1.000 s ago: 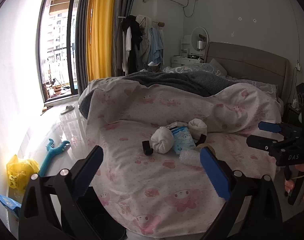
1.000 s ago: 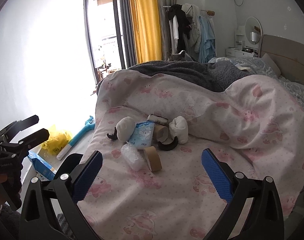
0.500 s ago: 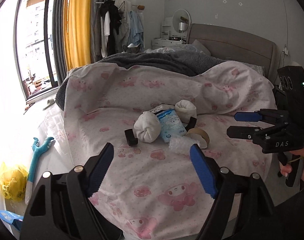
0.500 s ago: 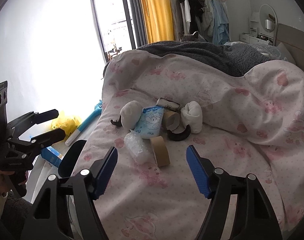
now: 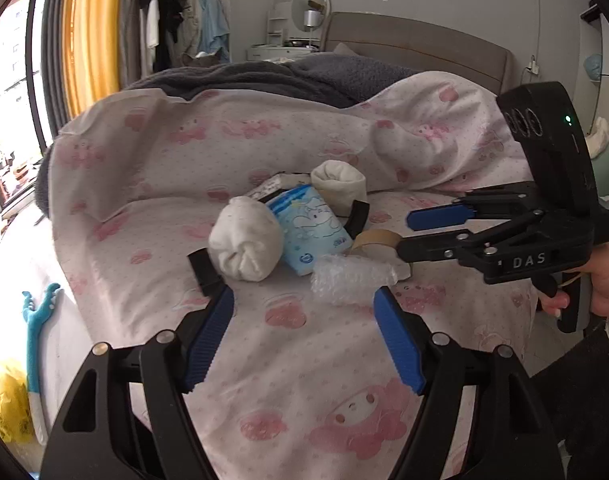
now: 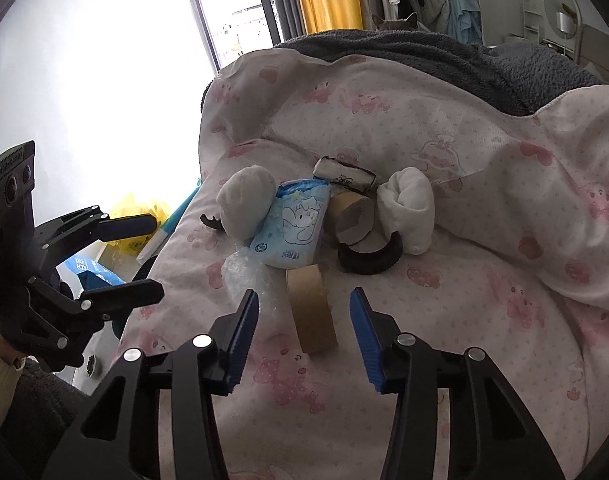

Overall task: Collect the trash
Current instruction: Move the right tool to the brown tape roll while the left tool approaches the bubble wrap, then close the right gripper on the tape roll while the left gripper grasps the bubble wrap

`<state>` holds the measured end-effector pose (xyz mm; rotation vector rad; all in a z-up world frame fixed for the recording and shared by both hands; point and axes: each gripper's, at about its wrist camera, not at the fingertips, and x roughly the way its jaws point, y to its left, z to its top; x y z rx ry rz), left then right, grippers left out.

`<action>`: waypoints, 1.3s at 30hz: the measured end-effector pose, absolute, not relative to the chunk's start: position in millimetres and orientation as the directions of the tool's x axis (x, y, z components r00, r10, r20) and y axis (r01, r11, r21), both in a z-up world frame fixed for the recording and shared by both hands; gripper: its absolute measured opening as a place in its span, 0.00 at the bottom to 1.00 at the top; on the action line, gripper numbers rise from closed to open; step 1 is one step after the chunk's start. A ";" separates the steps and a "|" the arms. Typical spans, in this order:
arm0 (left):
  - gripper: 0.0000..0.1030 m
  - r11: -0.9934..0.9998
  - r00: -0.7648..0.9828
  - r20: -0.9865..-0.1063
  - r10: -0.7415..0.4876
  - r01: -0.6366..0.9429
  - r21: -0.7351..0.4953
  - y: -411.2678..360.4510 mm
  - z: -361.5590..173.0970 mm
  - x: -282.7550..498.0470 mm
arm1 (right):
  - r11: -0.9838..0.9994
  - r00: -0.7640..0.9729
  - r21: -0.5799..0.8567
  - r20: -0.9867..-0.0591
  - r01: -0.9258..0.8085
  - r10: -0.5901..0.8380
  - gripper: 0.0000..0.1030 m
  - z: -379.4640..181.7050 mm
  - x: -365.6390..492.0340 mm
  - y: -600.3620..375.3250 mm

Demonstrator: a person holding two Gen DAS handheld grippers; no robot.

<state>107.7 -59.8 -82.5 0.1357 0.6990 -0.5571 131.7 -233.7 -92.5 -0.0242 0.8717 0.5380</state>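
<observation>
A small pile of trash lies on the pink patterned duvet (image 5: 304,360). It holds two white sock balls (image 5: 244,244) (image 5: 338,182), a blue tissue pack (image 5: 308,228), crumpled bubble wrap (image 5: 350,276), a brown tape roll (image 6: 310,312), a torn cardboard tube (image 6: 350,216) and a black ring piece (image 6: 370,258). My left gripper (image 5: 304,300) is closing, with nothing between its blue pads; the bubble wrap lies just beyond them. My right gripper (image 6: 304,296) is closing too. The tape roll stands between its pads, untouched by either.
A grey blanket (image 5: 264,76) covers the far half of the bed, with the headboard (image 5: 424,48) behind it. On the floor to the left lie a yellow bag (image 6: 138,212), a blue box (image 6: 92,272) and a blue long-handled toy (image 5: 34,328). A hand (image 5: 600,284) holds the right gripper.
Both grippers have come down and closer to the pile. Both pairs of jaws have narrowed, the right one much more, and the tape roll now stands between its pads.
</observation>
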 end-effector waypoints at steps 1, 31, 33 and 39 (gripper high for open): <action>0.74 0.838 0.618 -0.643 -0.453 0.541 -0.070 -62.3 -84.1 110.0 | 0.867 0.515 0.194 -0.737 -0.458 0.437 0.44 -94.0 134.4 -231.9; 0.59 0.822 0.552 -0.679 -0.483 0.553 -0.136 -102.0 -107.5 140.2 | 0.886 0.586 0.277 -0.670 -0.373 0.456 0.20 -74.2 142.3 -252.5; 0.59 0.823 0.563 -0.658 -0.500 0.546 -0.157 -93.8 -99.0 137.6 | 0.893 0.610 0.260 -0.658 -0.367 0.442 0.20 -67.5 141.3 -249.5; 0.59 0.879 0.668 -0.595 -0.447 0.452 -0.152 -55.2 -73.3 127.9 | 0.894 0.657 0.200 -0.617 -0.402 0.433 0.20 -45.5 131.5 -221.0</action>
